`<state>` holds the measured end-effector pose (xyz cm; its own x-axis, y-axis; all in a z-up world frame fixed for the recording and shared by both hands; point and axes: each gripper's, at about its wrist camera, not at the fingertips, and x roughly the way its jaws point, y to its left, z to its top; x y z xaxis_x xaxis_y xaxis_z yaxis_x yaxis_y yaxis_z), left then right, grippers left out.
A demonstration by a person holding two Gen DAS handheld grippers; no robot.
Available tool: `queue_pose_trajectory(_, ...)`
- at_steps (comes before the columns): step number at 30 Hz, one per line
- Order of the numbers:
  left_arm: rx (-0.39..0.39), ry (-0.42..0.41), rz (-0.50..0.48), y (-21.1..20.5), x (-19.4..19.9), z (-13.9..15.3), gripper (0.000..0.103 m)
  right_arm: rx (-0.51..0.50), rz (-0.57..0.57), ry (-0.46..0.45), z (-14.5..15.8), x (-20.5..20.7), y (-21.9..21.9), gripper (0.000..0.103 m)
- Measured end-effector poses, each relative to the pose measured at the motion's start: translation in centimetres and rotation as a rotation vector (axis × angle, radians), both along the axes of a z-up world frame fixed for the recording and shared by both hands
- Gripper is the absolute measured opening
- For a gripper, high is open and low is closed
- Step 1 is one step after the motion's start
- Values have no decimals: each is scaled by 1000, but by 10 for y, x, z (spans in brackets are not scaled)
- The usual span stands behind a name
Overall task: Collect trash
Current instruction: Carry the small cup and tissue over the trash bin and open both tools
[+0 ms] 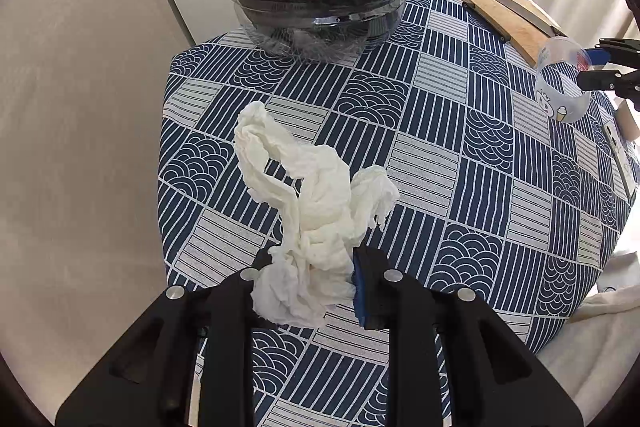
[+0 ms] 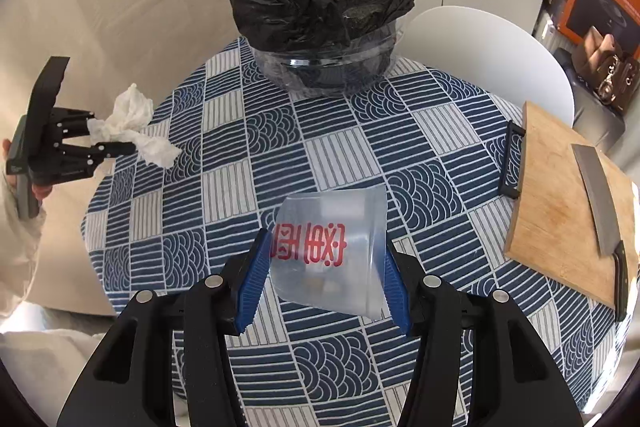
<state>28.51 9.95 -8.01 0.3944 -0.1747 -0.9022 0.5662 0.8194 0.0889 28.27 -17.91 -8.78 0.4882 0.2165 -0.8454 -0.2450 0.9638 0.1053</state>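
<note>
left gripper: clamped on crumpled white tissue; jaws close together with the wad pinched between them, most of the tissue sticking out forward, lifted off the table near its left edge
right gripper: clamped on clear plastic cup; jaws fairly wide apart, blue pads pressed to both cup walls; cup tilted, red print on side, held over the near middle of the table
tissue location: in left gripper, off the cloth, well short of the bin
cup location: in right gripper, above the table, bin still well ahead of it
bin: clear tub with black bag liner, at far edge of the table, mouth open; contents not readable
table: blue-white patterned cloth; no other loose trash visible on the shown part
cutting board: right edge of the table, knife lying on it, untouched
white chair: behind far right edge
progress: both trash items picked up, neither dropped in yet; roughly halfway by judgement
left to do: carry both to the bin mouth, release each over the liner
risk: cup walls look thin, could squash or slip; tissue tail may drag on the bin rim
</note>
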Motion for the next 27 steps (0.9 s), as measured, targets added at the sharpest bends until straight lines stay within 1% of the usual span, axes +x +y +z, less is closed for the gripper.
queue_pose_trajectory(4,19,-61,32,9,-2,21,25,23,7,-55,21,4,1,48)
queue_pose_trajectory(7,19,-104,44,17,2,39,25,30,3,-96,38,9,2,48)
queue_pose_trajectory(12,-7,-185,56,27,21,72,25,27,-1,-155,66,23,5,48)
queue_pose_trajectory(15,-28,-224,55,27,34,92,25,22,5,-190,84,34,7,48)
queue_pose_trajectory(17,-43,-249,41,25,42,105,25,17,15,-214,97,41,9,48)
queue_pose_trajectory(22,-67,-318,-35,12,58,136,25,-11,34,-265,125,62,16,48)
queue_pose_trajectory(27,-83,-374,-93,-5,82,159,25,-12,49,-305,145,86,26,48)
